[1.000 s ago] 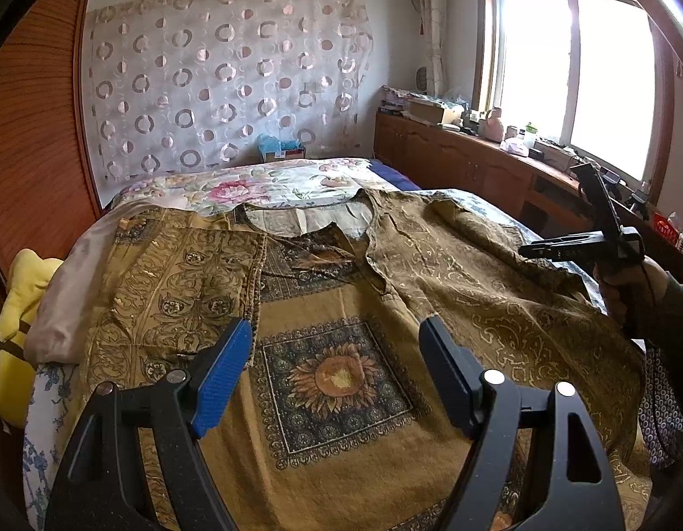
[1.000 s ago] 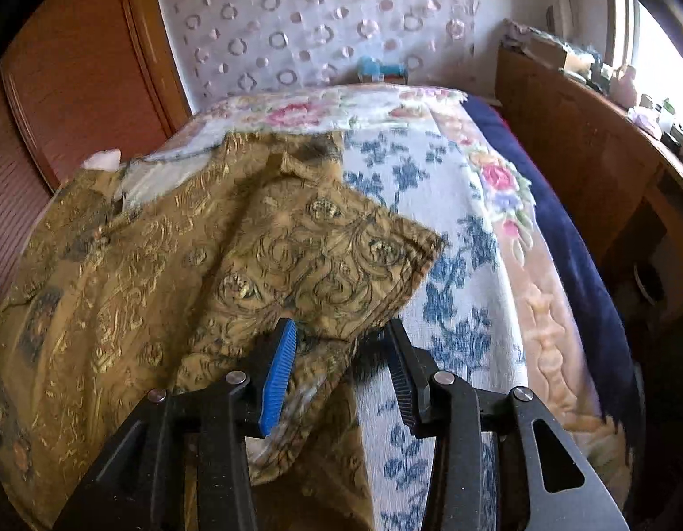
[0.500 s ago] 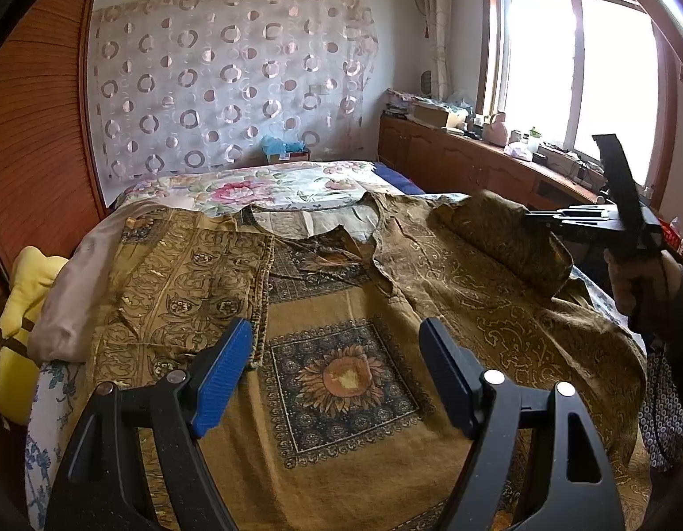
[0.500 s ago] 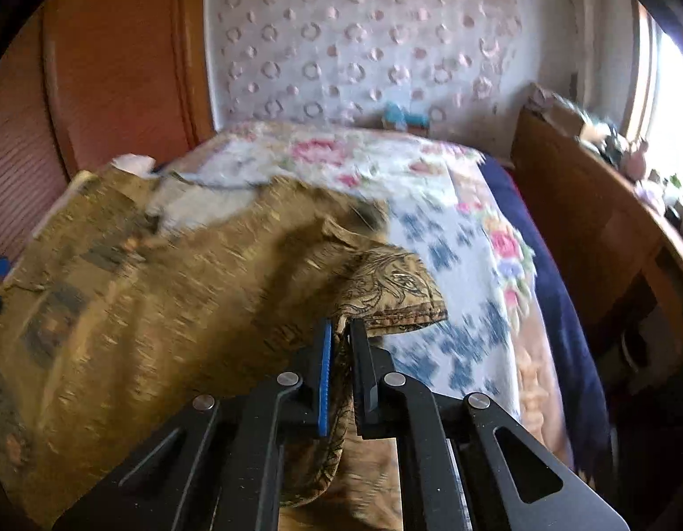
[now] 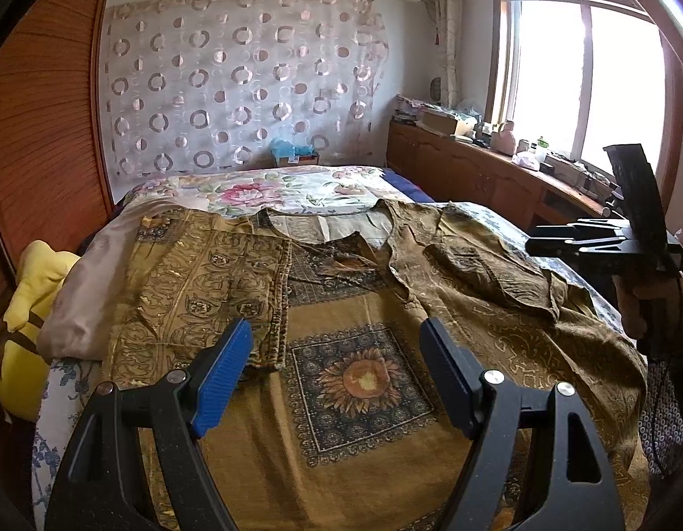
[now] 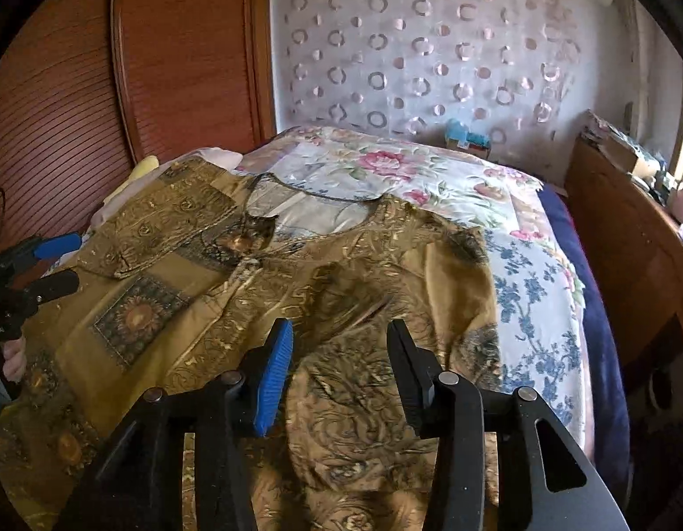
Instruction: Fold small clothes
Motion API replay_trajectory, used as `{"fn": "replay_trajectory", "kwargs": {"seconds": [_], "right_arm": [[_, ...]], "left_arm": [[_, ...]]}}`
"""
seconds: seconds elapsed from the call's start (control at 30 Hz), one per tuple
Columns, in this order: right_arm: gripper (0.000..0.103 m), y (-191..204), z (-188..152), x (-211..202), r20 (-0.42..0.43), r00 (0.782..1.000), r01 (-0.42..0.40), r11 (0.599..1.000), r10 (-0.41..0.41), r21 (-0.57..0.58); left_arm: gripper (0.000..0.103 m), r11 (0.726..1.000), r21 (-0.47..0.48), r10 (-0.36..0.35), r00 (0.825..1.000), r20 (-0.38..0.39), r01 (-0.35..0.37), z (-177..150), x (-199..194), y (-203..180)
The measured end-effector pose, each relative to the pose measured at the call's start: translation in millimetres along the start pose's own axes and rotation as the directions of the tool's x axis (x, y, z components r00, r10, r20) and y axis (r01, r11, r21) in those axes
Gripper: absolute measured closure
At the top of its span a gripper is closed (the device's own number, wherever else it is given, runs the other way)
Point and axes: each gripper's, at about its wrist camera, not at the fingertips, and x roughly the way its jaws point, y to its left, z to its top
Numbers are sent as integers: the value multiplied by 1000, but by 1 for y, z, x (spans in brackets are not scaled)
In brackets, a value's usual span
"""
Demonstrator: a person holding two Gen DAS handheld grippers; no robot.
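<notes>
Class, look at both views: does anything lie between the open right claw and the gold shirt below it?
Nothing visible does. The right claw hangs open directly over the gold shirt, with only bare patterned fabric between its fingers.

left gripper: fingers spread, empty | right gripper: fingers spread, empty

Both wrist views look low along the bed toward the patterned curtain, sharing the garment.

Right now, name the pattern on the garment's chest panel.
A sunflower in a dark square panel, clearest in the left wrist view.
</notes>
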Motion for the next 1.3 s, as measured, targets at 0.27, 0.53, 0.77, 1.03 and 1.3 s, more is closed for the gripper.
{"fn": "replay_trajectory", "kwargs": {"seconds": [0.27,0.53,0.77,1.03,1.3], "right_arm": [[57,-26,3,23,-59,995,88,994,-84,66],[57,-43,-4,62,-177,972,170,984,-157,59],[57,-44,14,70,-182,972,165,984,-149,73],[57,-6,33,104,-197,973,113,993,-118,-38],[57,22,48,128,-174,984,-43,997,32,-60]], "left_arm": [[24,1000,-20,17,1000,1,-17,0,-1,12],[24,999,-26,25,1000,-7,-25,-2,-2,16],[24,999,-26,26,1000,-16,-27,-4,0,18],[24,998,-33,53,998,-28,-54,0,2,32],[24,994,-33,105,994,-24,-106,12,1,54]]}}
